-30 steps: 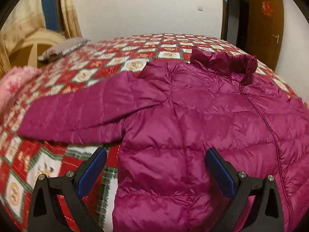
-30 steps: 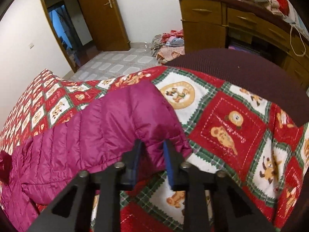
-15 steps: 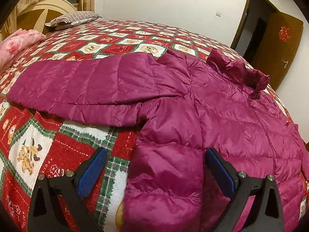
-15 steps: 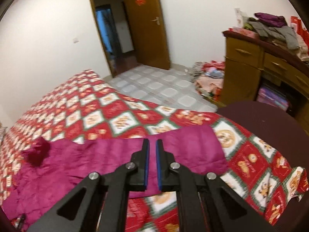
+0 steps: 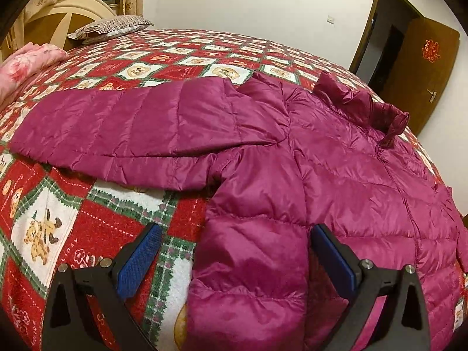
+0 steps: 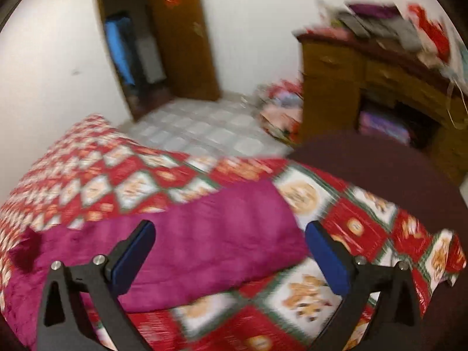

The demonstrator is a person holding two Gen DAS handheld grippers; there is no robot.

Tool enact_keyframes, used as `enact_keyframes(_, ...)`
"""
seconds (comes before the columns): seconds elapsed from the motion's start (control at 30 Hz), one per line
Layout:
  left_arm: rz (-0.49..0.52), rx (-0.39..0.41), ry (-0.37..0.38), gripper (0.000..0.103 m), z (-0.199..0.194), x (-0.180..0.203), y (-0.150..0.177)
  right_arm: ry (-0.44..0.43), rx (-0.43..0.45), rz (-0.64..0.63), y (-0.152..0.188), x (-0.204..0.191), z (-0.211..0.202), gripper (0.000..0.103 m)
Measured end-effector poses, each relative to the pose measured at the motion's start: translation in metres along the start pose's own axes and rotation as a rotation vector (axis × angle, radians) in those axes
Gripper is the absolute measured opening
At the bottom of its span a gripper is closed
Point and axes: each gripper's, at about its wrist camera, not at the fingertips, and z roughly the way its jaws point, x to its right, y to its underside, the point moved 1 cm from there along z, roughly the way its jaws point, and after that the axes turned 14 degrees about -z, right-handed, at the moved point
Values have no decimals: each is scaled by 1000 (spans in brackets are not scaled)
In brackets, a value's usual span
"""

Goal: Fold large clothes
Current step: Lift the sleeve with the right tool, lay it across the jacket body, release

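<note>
1. Red, white and green patchwork covers the bed [image 5: 122,228] in both views, its printed cotton squares carrying cartoon animals; only the left wrist view reaches the headboard end, only the right wrist view the foot of the bed.
2. Magenta and glossy, the quilted puffer jacket [image 5: 336,193] lies flat on the bedspread. The left wrist view shows its body, zip line, crumpled stand-up collar [image 5: 362,102] and one sleeve [image 5: 122,128] stretched out sideways. The right wrist view, blurred, shows the other sleeve [image 6: 216,234] laid toward the bed's foot, its cuff end squared off.
3. Wooden pieces differ by view: the right wrist view has a brown dresser [image 6: 365,87] heaped with clothes, plus a tiled floor; both show an open brown door [image 6: 181,38].
4. A striped pillow [image 5: 114,27] and a pink floral quilt [image 5: 26,64] appear only in the left wrist view.
5. The left tool [image 5: 234,259] stands released, its blue textured pads wide apart on either side of the jacket's lower side edge, pressing nothing.
6. The right tool [image 6: 229,256] has just been opening; its pads are spread wide above the sleeve, gripping nothing.
</note>
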Motion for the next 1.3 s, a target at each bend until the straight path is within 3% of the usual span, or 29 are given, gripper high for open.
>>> enact_keyframes(0.13,16,-2,-21,102,3,3,0,-18,-92,104,21,23,47,103)
enact_keyframes(0.2,22,-3,-30,102,4,4,1,-55,-122,99,26,20,62,96)
enact_keyframes(0.23,24,-4,-32,102,5,5,1,-16,-94,50,25,14,62,84)
enact_keyframes(0.27,25,-4,-33,102,5,5,1,-19,-80,21,25,7,61,53)
enact_keyframes(0.33,26,-4,-34,102,5,5,1,-45,-84,-19,21,-6,60,28)
enact_keyframes(0.37,26,-4,-33,102,5,5,1,-45,-69,-34,17,-12,55,23)
enact_keyframes(0.57,20,-4,-25,102,5,4,1,-108,93,-171,-12,-63,-12,20)
enact_keyframes(0.77,9,-3,-9,102,3,2,0,-226,199,-328,-23,-149,-83,20)
enact_keyframes(0.93,46,8,-39,102,-12,-1,1,-341,202,-438,9,-227,-110,20)
enact_keyframes(1.03,113,70,-83,102,-36,-6,3,-393,199,-511,31,-265,-119,20)
enact_keyframes(1.17,101,112,-54,102,-59,-25,-1,-444,203,-627,65,-321,-129,20)
enact_keyframes(1.3,84,142,-93,102,-56,-41,1,-491,200,-716,93,-366,-135,20)
